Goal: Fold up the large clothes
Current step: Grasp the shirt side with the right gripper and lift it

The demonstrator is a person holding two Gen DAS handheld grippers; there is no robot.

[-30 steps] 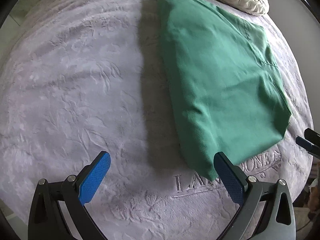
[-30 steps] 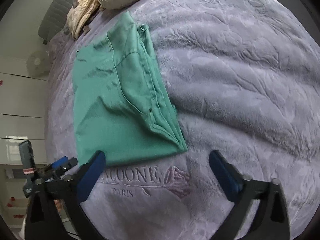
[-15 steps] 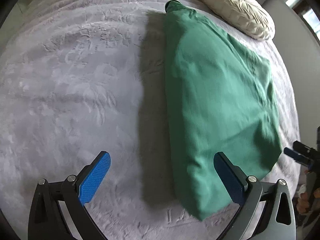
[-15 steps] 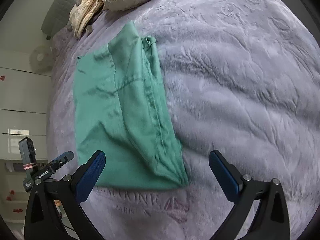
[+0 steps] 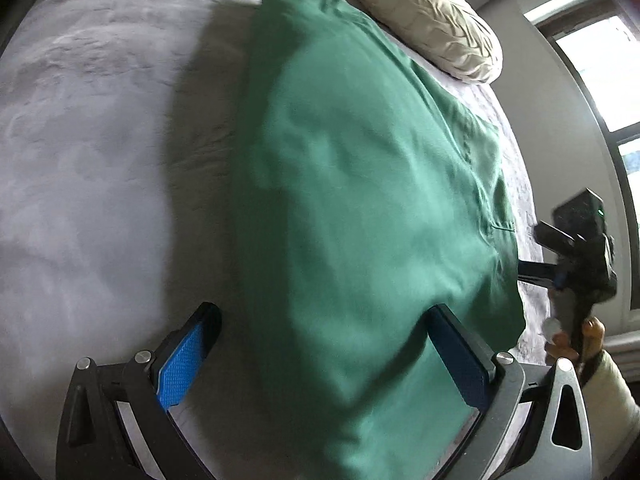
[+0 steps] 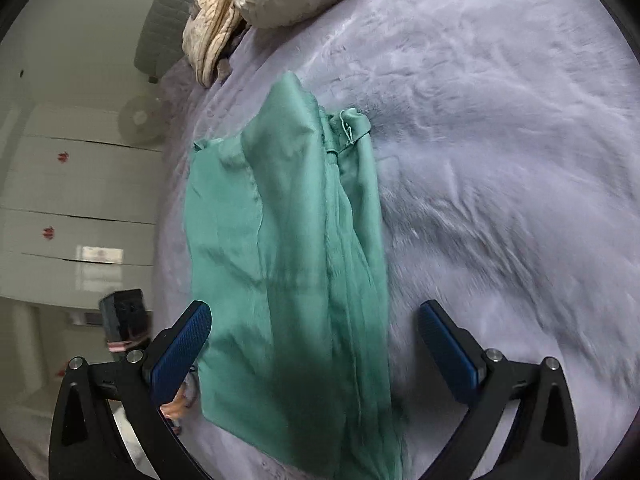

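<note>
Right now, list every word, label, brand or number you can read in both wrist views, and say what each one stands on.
No text can be read in either view.
Green garment: no readable label or print shows.
Purple blanket: only an embossed pattern, no legible letters.
White cabinet doors: small red marks, too small to tell whether they are writing.

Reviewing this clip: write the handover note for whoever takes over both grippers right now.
Left gripper: jaws open, empty, low over the near end of the green garment.
Right gripper: jaws open, empty, over the same near end, toward its layered edge.
Things: the garment lies lengthwise on the grey bedspread, apparently already folded along its length; the layers stack on one long side. Cream pillow sits beyond its far end.
Done: apparently the lengthwise fold.
Left: probably grip the near corners, fold end over end, then smooth.
</note>
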